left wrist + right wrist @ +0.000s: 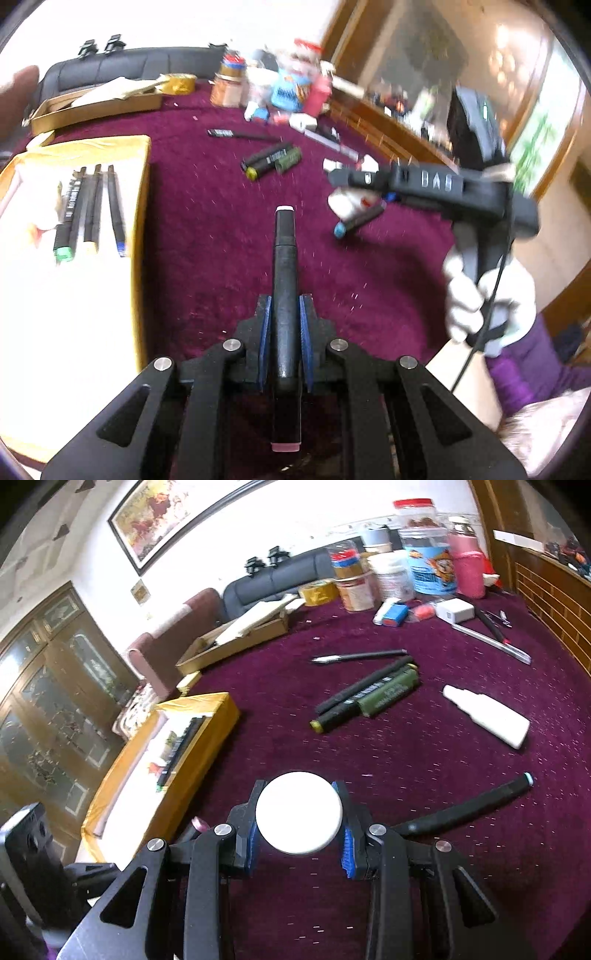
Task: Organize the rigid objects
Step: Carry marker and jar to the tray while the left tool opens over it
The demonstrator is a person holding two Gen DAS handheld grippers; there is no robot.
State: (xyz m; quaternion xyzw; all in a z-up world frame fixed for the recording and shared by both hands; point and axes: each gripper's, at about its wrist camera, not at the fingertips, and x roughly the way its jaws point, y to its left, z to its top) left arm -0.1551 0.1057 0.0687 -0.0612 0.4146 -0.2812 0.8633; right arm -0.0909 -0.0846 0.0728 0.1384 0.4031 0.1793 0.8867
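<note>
Left wrist view, left tongs [285, 314] clamped on black marker [285, 280], right tongs [299, 821] gripping white bottle [299, 812], body hidden.

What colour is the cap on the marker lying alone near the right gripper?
Light blue cap, clearest in the right wrist view.

"DAS" raised on right gripper [334, 173] body; marker printing unreadable.

A deep magenta tablecloth [424, 775], flecked with pale specks, covers the table. A yellow-sided box [207, 746] with a white inside sits at its left edge. Black markers: one pink-capped [284, 295] between blue pads [306, 332], one yellow-capped [354, 701], one light-blue-capped [469, 808]. Beside the yellow-capped one lies an olive-green marker [391, 694]. A white bottle [487, 716] lies towards the right edge. A white glove [487, 306] covers a hand.
</note>
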